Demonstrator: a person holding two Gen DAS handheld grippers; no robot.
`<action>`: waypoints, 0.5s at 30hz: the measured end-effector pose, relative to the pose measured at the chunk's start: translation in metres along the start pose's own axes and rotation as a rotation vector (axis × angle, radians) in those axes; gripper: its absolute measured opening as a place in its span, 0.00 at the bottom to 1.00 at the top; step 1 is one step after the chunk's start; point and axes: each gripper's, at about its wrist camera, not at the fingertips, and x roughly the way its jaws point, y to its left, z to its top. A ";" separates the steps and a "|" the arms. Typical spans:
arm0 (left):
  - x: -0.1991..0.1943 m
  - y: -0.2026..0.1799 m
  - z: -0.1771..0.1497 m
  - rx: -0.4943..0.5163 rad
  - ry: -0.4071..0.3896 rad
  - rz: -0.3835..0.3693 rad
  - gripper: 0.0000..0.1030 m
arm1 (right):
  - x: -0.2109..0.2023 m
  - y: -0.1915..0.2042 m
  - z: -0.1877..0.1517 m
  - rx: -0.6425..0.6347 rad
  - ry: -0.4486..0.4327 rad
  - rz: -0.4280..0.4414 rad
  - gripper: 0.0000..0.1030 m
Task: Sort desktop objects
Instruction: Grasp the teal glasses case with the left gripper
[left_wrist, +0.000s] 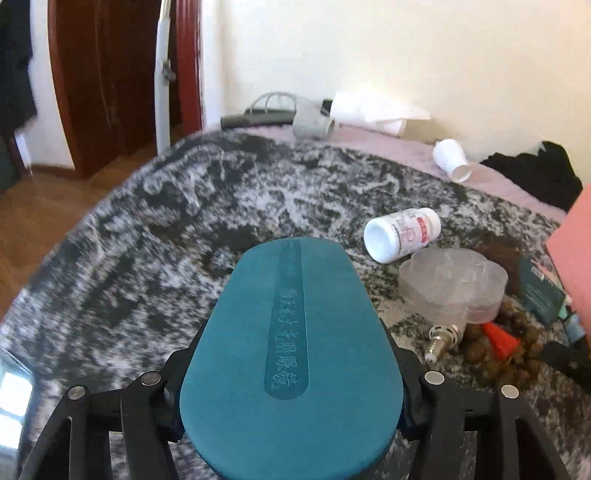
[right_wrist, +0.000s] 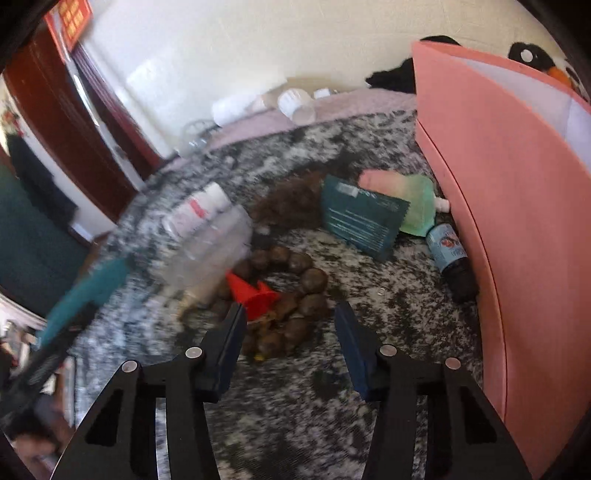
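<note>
Two wrist views cover one mottled grey-and-white tablecloth (left_wrist: 155, 229).

Writing and labels:
- The teal glasses case (left_wrist: 291, 365) carries a sunken strip with embossed Chinese characters along its lid; they are too faint to read.
- The white pill bottle (left_wrist: 402, 234) lies on its side with a red-and-white label; the print is blurred.
- The teal sachet (right_wrist: 364, 221) bears rows of small pale print, illegible.
- The small dark bottle (right_wrist: 448, 254) has a pale blue label with a red mark, unreadable.
- A red poster (right_wrist: 72, 18) with yellow characters hangs by the door, too small to read.

Grippers:
- The left gripper (left_wrist: 291, 424) is clamped on the teal glasses case, both jaws against its sides, the case raised above the cloth.
- The right gripper (right_wrist: 290, 332) has its jaws apart with nothing between the pads. It hovers just short of the brown bead string (right_wrist: 291, 291) and the red cone (right_wrist: 251, 293).

View differences:
- Only the left wrist view shows the strip on the case lid, a clear flower-shaped box (left_wrist: 452, 286) and a metal-based bulb (left_wrist: 441, 338).
- Only the right wrist view shows the pink box (right_wrist: 509, 206) at full height, a pink-and-green pouch (right_wrist: 402, 197) and the teal case edge-on at far left.
</note>
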 end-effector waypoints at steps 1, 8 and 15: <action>-0.002 -0.001 0.000 0.012 -0.006 0.007 0.65 | 0.006 0.000 0.000 0.000 0.010 -0.012 0.52; -0.011 -0.007 -0.001 -0.009 0.007 -0.045 0.65 | 0.046 0.007 0.002 -0.147 -0.017 -0.076 0.59; -0.037 -0.017 0.007 -0.023 -0.055 -0.073 0.65 | 0.020 0.004 0.005 -0.064 -0.066 -0.014 0.47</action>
